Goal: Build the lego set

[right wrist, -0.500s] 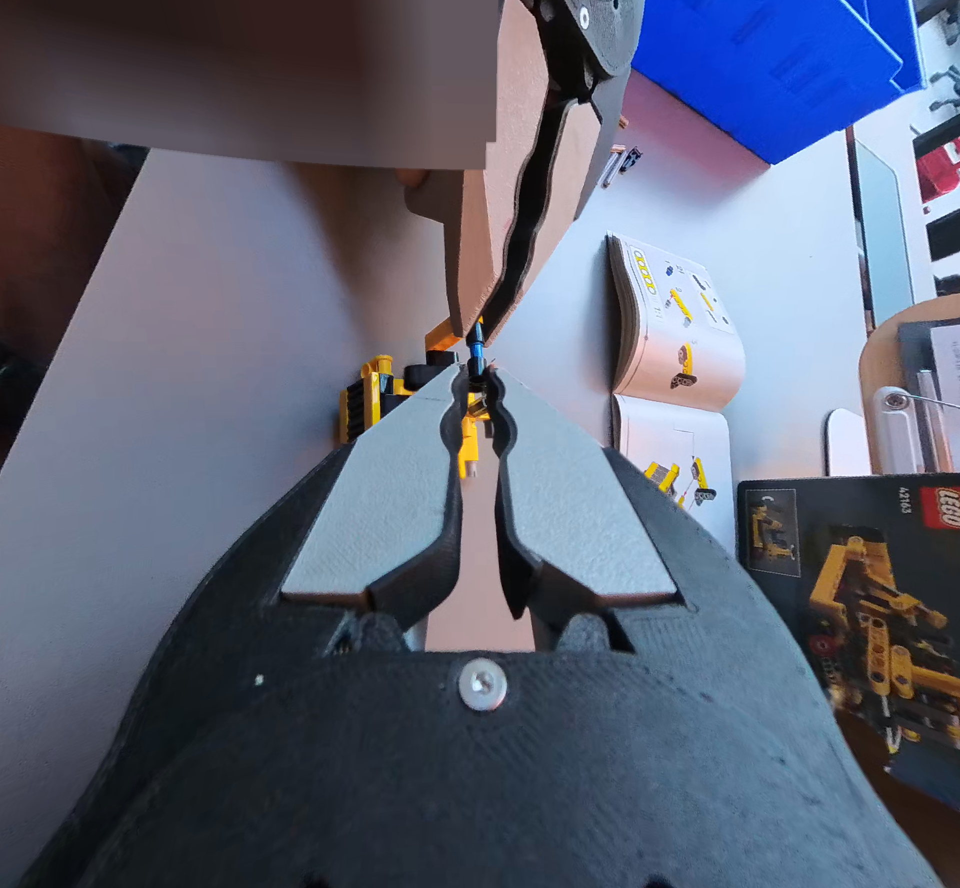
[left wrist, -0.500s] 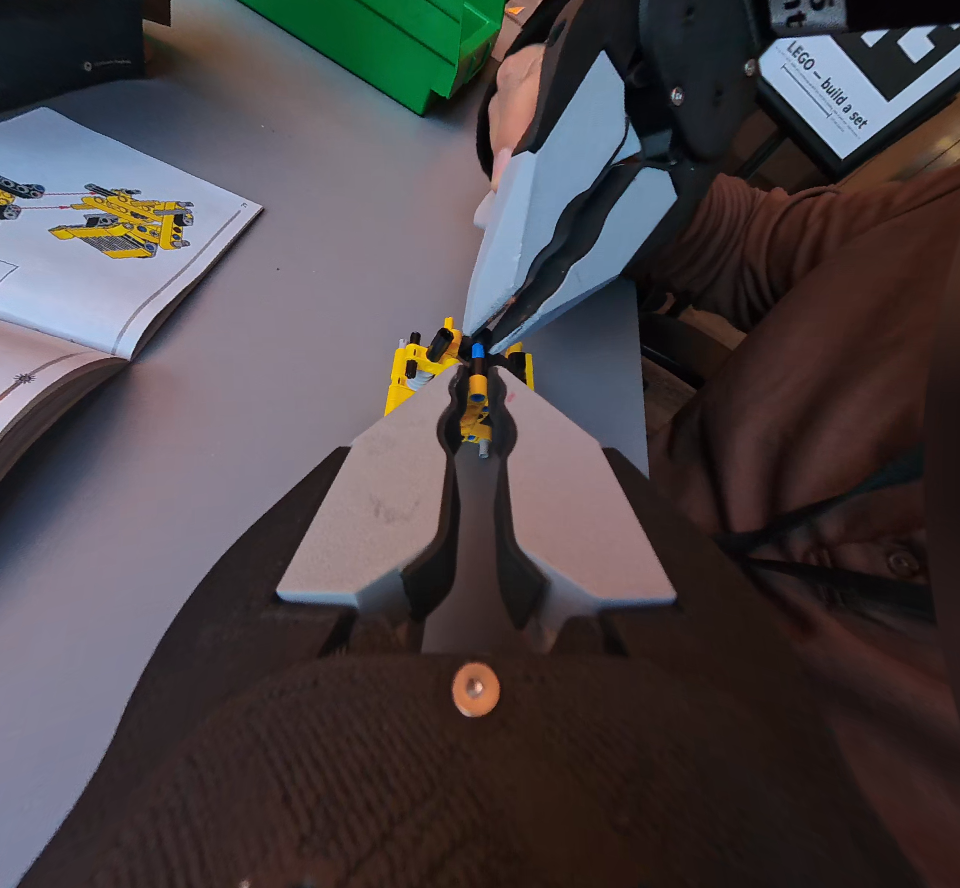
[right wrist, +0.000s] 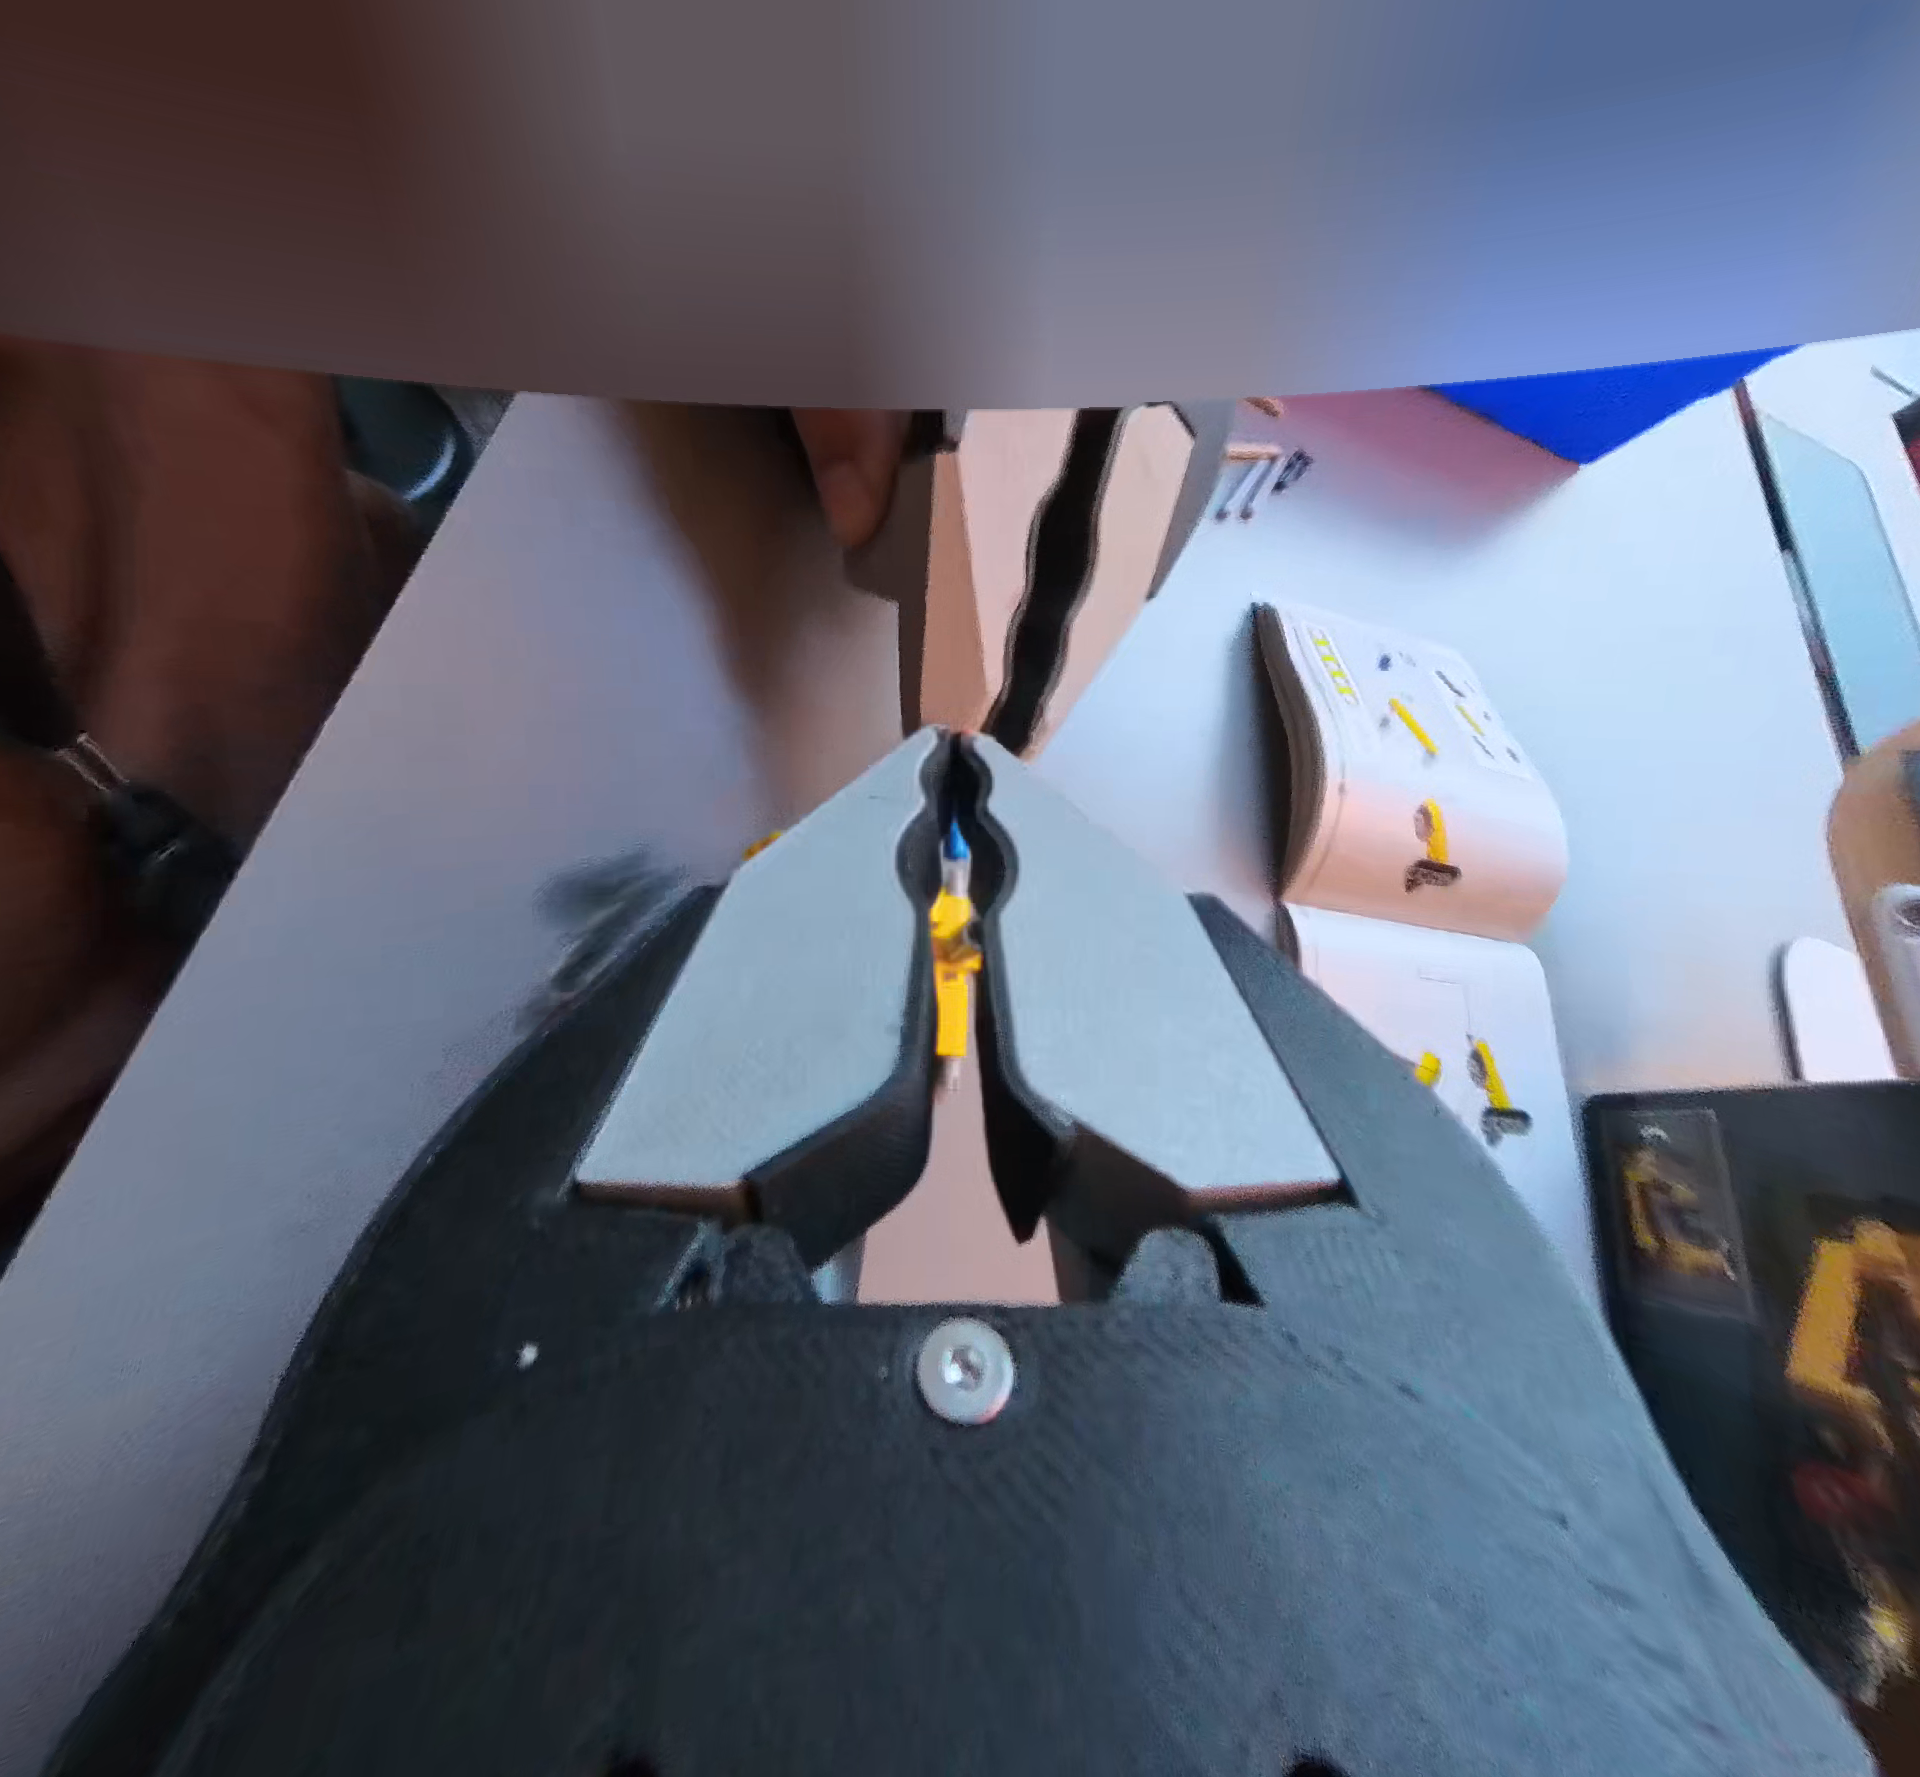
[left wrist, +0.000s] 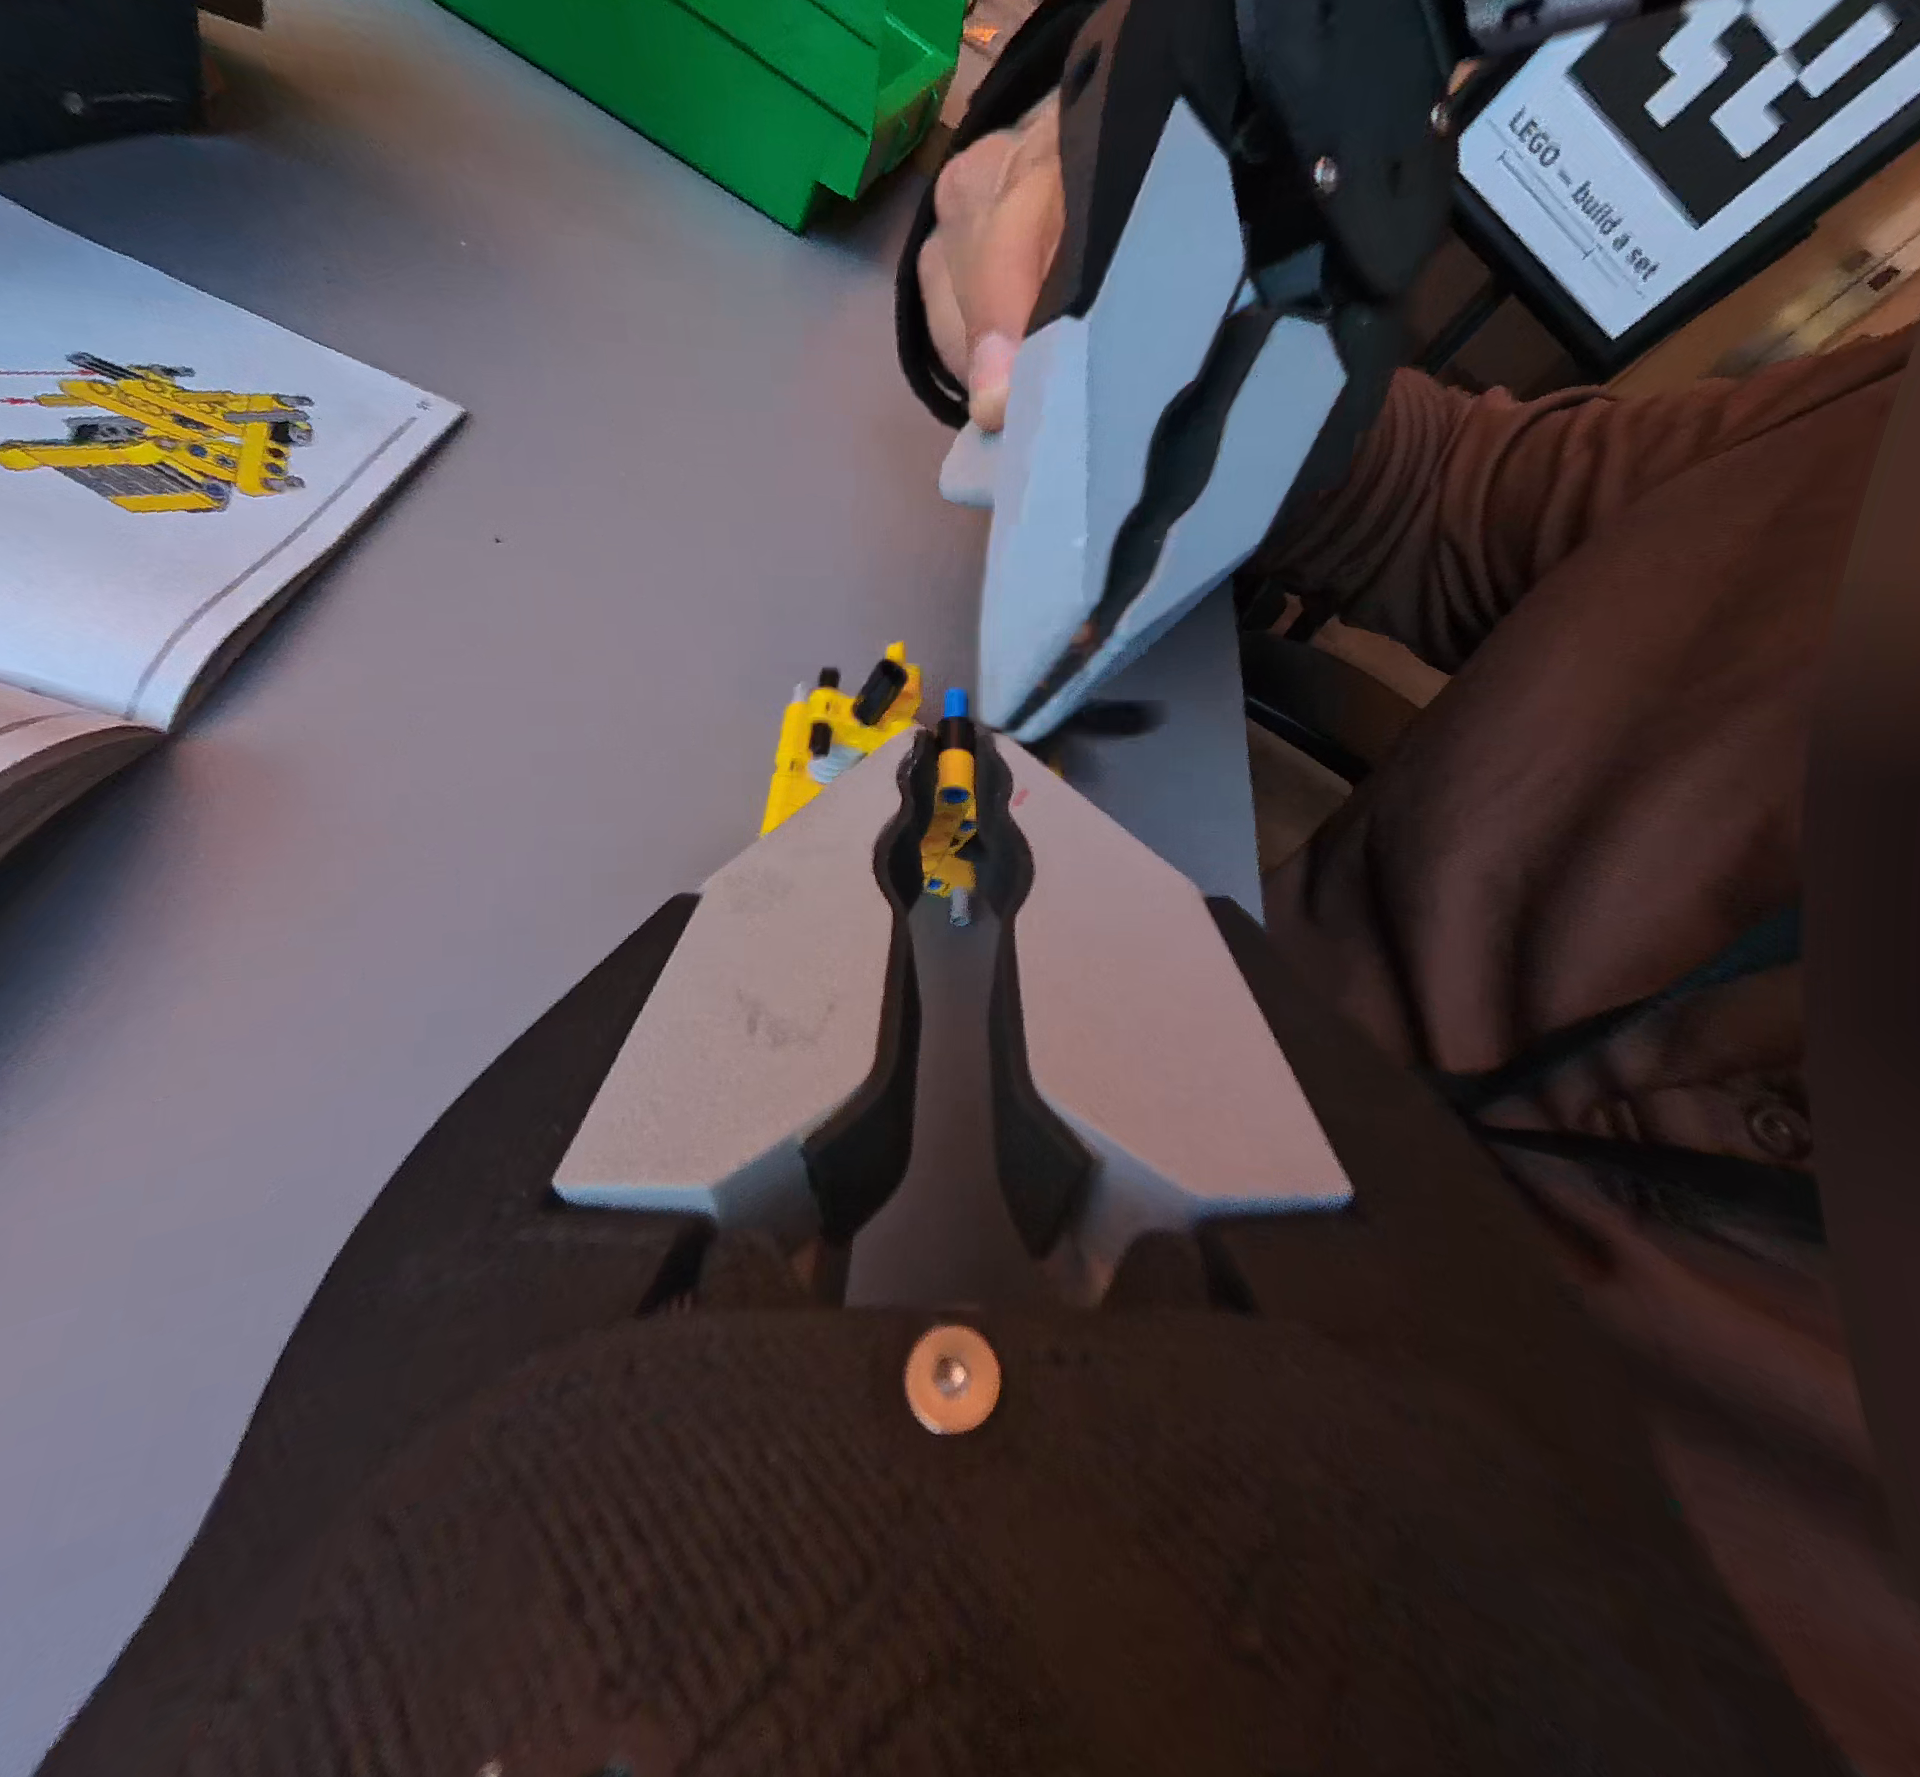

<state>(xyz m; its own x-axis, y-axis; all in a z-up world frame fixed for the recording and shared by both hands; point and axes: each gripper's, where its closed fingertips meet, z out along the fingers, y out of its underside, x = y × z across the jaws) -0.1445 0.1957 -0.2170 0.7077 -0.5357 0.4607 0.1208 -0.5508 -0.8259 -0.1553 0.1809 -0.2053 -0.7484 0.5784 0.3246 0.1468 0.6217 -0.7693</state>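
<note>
Instruction booklet (left wrist: 156,522) cut off left

R gripper (left wrist: 1023,719) backed off the blue pin (left wrist: 954,704) (tips were touching it 0.5 s ago); jaws now closed, gap btwn the two.

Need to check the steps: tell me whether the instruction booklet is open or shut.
Open. The instruction booklet lies spread on the grey table, printed pages facing up.

Both closed: the left gripper (left wrist: 951,756) pinches low, the right gripper (left wrist: 1023,725) angled tip-to-tip toward it.
</note>
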